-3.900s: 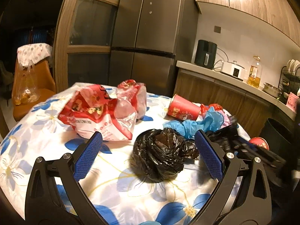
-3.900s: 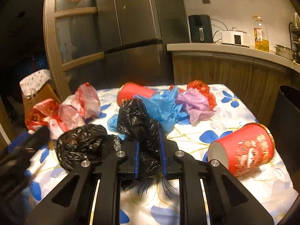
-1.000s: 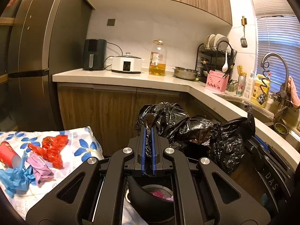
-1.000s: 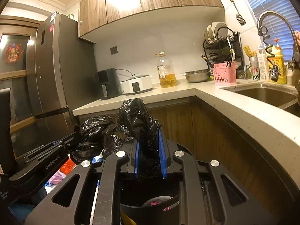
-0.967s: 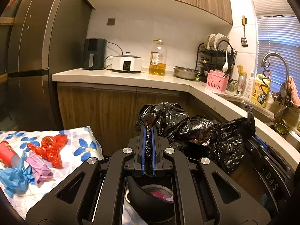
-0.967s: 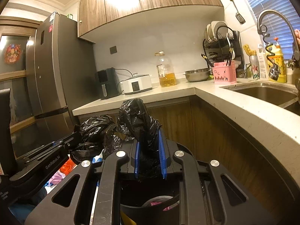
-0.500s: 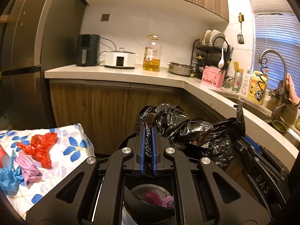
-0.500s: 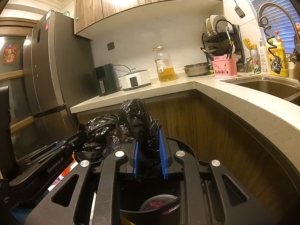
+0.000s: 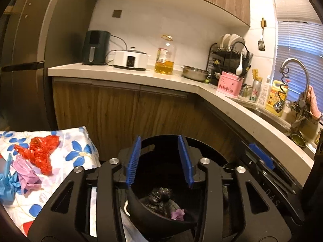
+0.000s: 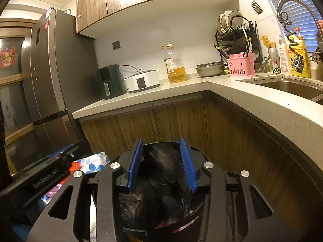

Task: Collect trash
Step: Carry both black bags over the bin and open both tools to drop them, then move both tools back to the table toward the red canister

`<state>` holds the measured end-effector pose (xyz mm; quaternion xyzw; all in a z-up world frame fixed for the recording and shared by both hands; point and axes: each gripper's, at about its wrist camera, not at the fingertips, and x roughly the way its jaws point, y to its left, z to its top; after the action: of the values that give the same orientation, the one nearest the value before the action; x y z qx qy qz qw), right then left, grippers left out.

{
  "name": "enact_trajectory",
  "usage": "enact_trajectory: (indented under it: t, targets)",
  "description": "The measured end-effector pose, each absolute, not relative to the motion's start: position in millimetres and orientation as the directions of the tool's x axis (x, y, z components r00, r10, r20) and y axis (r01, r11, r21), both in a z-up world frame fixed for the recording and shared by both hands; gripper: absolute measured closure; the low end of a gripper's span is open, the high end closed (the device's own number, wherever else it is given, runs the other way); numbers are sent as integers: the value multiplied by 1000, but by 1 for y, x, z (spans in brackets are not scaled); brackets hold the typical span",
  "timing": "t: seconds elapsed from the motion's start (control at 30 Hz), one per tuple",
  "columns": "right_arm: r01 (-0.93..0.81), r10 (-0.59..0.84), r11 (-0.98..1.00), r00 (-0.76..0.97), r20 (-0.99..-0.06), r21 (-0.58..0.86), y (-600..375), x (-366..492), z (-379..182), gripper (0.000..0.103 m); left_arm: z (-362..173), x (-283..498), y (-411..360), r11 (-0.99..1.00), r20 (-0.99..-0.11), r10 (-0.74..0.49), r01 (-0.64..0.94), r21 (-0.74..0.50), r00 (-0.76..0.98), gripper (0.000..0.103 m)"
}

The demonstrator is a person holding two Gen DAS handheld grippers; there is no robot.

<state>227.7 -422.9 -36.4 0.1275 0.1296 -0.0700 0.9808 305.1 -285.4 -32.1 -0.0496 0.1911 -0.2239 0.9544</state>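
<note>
Both grippers hang over a black round trash bin (image 9: 161, 224). My left gripper (image 9: 160, 161) is open and empty. Below it a black plastic bag (image 9: 160, 198) lies in the bin, beside a bit of pink trash (image 9: 177, 214). My right gripper (image 10: 162, 163) is open too. The black plastic bag (image 10: 161, 193), blurred, drops between and below its blue pads into the bin (image 10: 139, 230). The right gripper also shows at the right of the left wrist view (image 9: 262, 159). The left gripper shows at the left of the right wrist view (image 10: 46, 173).
The floral-cloth table (image 9: 80, 147) stands left of the bin, with a red bag (image 9: 40, 151), a purple bag (image 9: 27, 173) and a blue bag (image 9: 8, 181). A wooden cabinet under a white counter (image 9: 141, 76) runs behind and to the right. A sink (image 10: 290, 86) is at the right.
Both grippers have opened and let go of the black plastic bag. The bag has dropped from between the pads into the bin.
</note>
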Motion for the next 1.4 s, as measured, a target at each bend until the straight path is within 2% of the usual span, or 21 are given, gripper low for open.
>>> enact_trajectory:
  t: [0.17, 0.3, 0.47, 0.53, 0.6, 0.7, 0.97, 1.4]
  targets:
    - [175, -106, 955, 955, -276, 240, -425, 225, -38, 55, -28, 299, -268, 905, -324, -421, 371, -208, 847, 43]
    - [178, -107, 952, 956, -274, 251, -424, 218, -38, 43, -27, 289, -252, 918, -312, -387, 330, -219, 868, 24]
    - [173, -94, 945, 957, -276, 276, -417, 199, -39, 23, -29, 266, -227, 940, -310, -329, 278, -196, 892, 7]
    - [163, -86, 947, 958, -272, 276, -411, 190, -39, 15, -31, 257, -218, 948, -314, -308, 263, -179, 898, 6]
    - [149, -75, 952, 960, -271, 267, -403, 183, -39, 14, -33, 246, -207, 955, -312, -291, 255, -153, 904, 6]
    - [124, -52, 957, 963, -266, 262, -390, 171, -40, 6, -35, 228, -190, 967, -311, -253, 230, -112, 916, 6]
    - [11, 66, 966, 956, -287, 258, -341, 157, -48, 6, -48, 180, -117, 987, -329, -154, 129, -95, 932, 6]
    - [-204, 270, 958, 880, -390, 203, -238, 179, -83, 6, -51, 134, -26, 991, -324, -33, -12, -134, 946, 6]
